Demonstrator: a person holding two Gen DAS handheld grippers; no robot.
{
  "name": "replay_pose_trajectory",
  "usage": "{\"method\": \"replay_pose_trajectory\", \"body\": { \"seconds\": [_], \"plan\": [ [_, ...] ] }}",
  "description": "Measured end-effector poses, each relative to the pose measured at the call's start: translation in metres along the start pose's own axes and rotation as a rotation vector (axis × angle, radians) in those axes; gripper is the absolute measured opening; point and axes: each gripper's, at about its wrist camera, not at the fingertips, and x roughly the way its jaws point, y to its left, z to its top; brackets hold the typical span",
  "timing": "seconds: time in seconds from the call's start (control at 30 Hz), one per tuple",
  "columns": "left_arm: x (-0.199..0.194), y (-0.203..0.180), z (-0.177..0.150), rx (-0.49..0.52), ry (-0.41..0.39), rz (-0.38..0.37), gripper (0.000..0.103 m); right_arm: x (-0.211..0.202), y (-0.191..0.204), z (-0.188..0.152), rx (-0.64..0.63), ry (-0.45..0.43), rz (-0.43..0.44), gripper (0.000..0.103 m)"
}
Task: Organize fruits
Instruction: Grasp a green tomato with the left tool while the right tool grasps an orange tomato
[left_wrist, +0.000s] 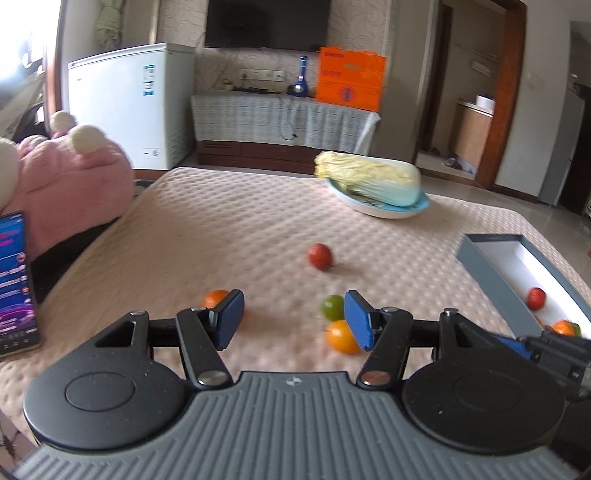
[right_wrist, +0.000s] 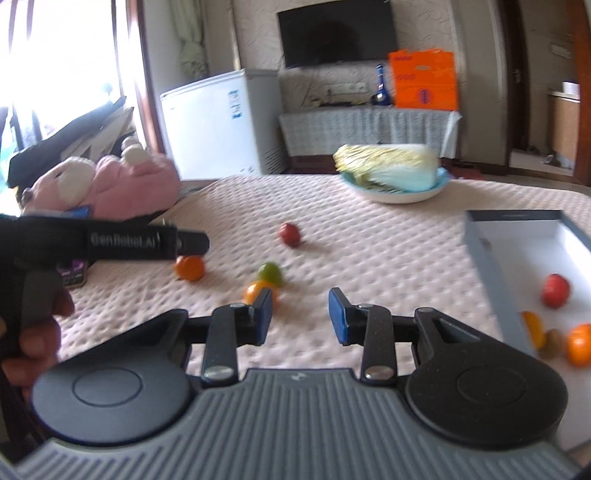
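Your left gripper (left_wrist: 293, 319) and right gripper (right_wrist: 301, 314), jaws spread and empty, hover short of loose fruit left of the box (right_wrist: 491, 280), ready to collect.

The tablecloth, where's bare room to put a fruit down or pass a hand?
Bare tablecloth lies between the red fruit and the grey box, and in front of the cabbage plate. It is crowded where the lime touches an orange.

A cabbage (left_wrist: 373, 179) lies on a plate (left_wrist: 388, 210); pink plush (left_wrist: 74, 177), phone (left_wrist: 14, 280), freezer (left_wrist: 125, 103), orange bag (left_wrist: 349, 79) around.
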Motion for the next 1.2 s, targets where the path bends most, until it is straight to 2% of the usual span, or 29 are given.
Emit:
{"method": "replay_pose_trajectory", "body": {
  "seconds": [0.17,0.37,0.53,0.6,0.7,0.77,0.8,1.03,1.2],
  "plan": [
    [0.001,0.019,0.0,-0.016,-0.004,0.012,0.066,0.024,0.021,-0.003,-0.041,0.038,0.039,0.036],
    [0.007,0.025,0.002,-0.017,-0.002,-0.008,0.066,0.056,0.03,-0.003,-0.101,0.079,0.014,0.036],
    [0.012,0.028,0.002,-0.015,0.0,-0.016,0.066,0.078,0.026,-0.002,-0.079,0.112,0.01,0.036],
    [0.016,0.028,0.001,-0.015,0.008,-0.013,0.066,0.084,0.026,-0.001,-0.07,0.113,0.02,0.041],
    [0.021,0.027,0.002,-0.017,0.017,-0.021,0.066,0.091,0.029,0.0,-0.077,0.113,0.013,0.041],
    [0.024,0.021,0.002,-0.003,0.017,-0.03,0.066,0.093,0.029,0.001,-0.075,0.115,0.009,0.039],
    [0.026,0.019,0.002,0.002,0.017,-0.037,0.066,0.093,0.027,0.001,-0.068,0.117,0.016,0.034],
    [0.048,-0.009,0.0,0.068,0.035,-0.089,0.066,0.074,0.016,0.006,-0.086,0.18,0.025,0.034],
    [0.071,-0.028,-0.004,0.094,0.064,-0.114,0.066,0.055,-0.002,0.01,-0.07,0.189,0.03,0.034]
  ]
}}
